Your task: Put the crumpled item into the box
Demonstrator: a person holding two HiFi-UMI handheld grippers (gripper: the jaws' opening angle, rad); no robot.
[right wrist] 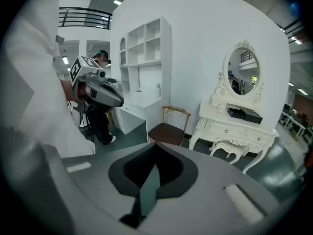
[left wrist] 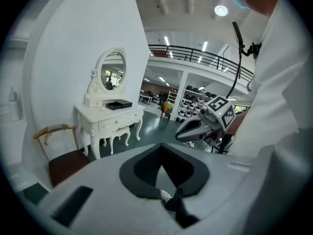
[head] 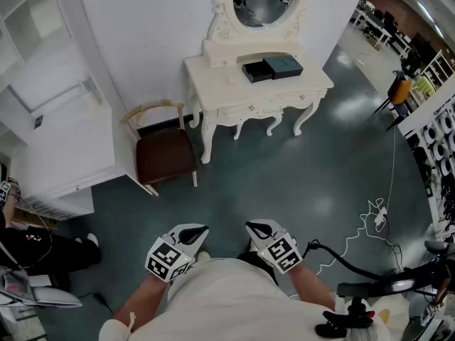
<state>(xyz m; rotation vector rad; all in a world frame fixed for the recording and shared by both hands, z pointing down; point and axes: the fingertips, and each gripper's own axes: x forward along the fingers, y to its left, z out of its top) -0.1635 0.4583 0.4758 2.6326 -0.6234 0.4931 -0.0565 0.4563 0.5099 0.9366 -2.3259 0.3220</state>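
Observation:
The box (head: 257,71) is a dark, open case on the white dressing table (head: 213,77), with a teal box (head: 284,66) beside it. It is also small and far off in the left gripper view (left wrist: 119,105) and the right gripper view (right wrist: 244,114). I cannot make out a crumpled item in any view. Both grippers are held close to the person's body, far from the table. The left gripper (head: 201,230) (left wrist: 161,151) is shut and holds nothing. The right gripper (head: 252,226) (right wrist: 156,148) is shut as well, with nothing in it.
A brown-seated wooden chair (head: 163,155) stands left of the dressing table, next to a white cabinet (head: 64,141). An oval mirror (head: 259,2) tops the table. A white cable (head: 370,219) lies on the dark floor at right. Another person's legs (head: 43,251) are at far left.

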